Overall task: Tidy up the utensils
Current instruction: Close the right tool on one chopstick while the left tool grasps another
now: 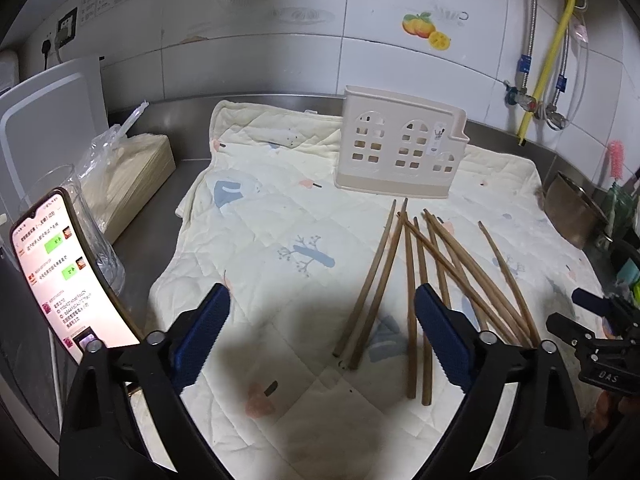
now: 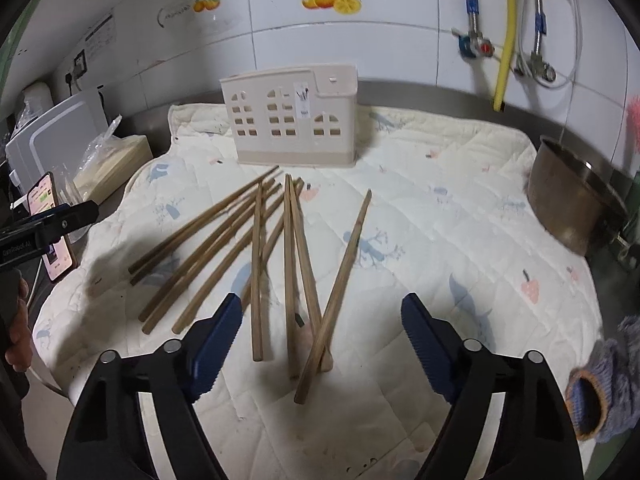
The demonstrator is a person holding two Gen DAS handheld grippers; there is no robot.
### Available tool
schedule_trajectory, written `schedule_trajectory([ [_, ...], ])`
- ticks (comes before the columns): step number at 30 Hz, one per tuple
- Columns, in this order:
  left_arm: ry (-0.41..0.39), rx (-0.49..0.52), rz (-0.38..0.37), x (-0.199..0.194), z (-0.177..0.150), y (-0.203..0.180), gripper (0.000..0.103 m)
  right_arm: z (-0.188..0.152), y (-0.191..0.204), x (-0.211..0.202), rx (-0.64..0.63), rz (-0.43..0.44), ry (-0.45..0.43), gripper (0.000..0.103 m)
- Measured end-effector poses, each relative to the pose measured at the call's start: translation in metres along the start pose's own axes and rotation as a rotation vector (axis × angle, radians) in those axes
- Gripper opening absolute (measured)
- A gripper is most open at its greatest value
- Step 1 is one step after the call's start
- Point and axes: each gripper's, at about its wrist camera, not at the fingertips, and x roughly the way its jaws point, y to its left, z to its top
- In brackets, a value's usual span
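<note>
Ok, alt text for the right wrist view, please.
Wooden chopsticks lie scattered on a quilted cloth in front of the open right gripper, its blue jaws spread wide and holding nothing. Behind them stands a beige utensil holder against the tiled wall; a metal pot sits at right.

Bare quilt [image 1: 256,216] left of chopsticks [image 1: 424,276] (holder [image 1: 400,148] behind)

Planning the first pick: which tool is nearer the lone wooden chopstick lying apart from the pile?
Right. The right tool hovers open directly over the lone wooden chopstick's near end; the left tool sits beyond the pile, farther away.
</note>
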Motion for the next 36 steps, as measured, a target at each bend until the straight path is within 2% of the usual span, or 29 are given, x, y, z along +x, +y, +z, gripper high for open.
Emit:
schedule_trajectory([
  [4,0.022,0.003,-0.014,0.010,0.000,0.002,0.078,-0.003,-0.001,0.009,0.025,0.005,0.021,0.060],
  [12,0.067,0.050,-0.080,0.032,-0.001,-0.003,0.044,-0.004,-0.005,0.027,0.091,-0.004,0.068,0.032],
  [16,0.095,0.070,-0.118,0.044,-0.002,-0.005,0.035,-0.004,-0.007,0.034,0.118,0.000,0.085,0.022],
  [18,0.108,0.077,-0.134,0.049,-0.001,-0.006,0.029,-0.003,-0.007,0.037,0.122,-0.001,0.093,0.018],
  [24,0.148,0.113,-0.186,0.069,0.003,-0.014,0.020,-0.002,-0.008,0.045,0.119,-0.004,0.113,0.011],
  [36,0.244,0.146,-0.191,0.108,0.001,-0.021,0.014,0.000,-0.017,0.049,0.103,-0.042,0.124,0.008],
])
